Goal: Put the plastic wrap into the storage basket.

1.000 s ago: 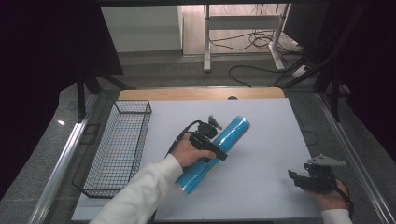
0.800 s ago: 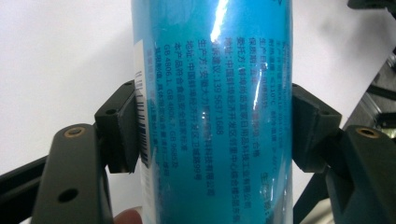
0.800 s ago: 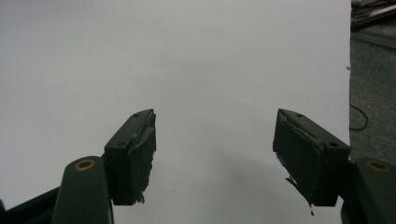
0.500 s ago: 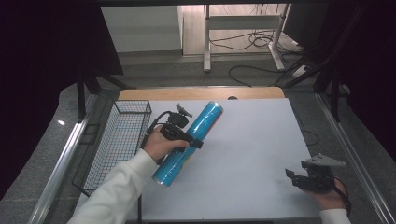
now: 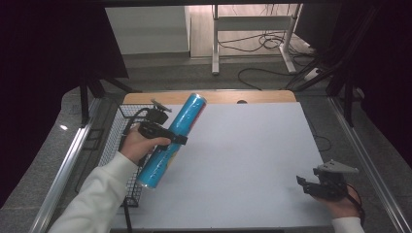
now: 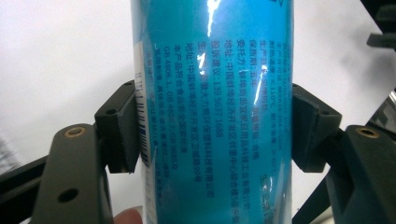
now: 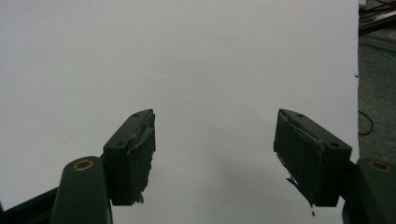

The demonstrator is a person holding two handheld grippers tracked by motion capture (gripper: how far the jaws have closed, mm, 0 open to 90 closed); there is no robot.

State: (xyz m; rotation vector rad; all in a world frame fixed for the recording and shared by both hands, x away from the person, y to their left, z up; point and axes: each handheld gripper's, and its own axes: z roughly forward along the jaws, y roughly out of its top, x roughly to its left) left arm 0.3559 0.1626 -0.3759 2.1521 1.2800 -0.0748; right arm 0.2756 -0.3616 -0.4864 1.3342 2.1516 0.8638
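Fingers of L gripper clamp blue tube beside wire basket; R gripper fingers spread, empty.

From my remote station I log: wire basket at the table's left edge; the tube, clamped in the left gripper, lies tilted above the table's left part, just beside the basket's right rim. Right gripper sits near the table's front right corner, well apart from the tube.

blue glossy tube – long, printed text on its side. tilted, held off the table above the wire basket's edge.
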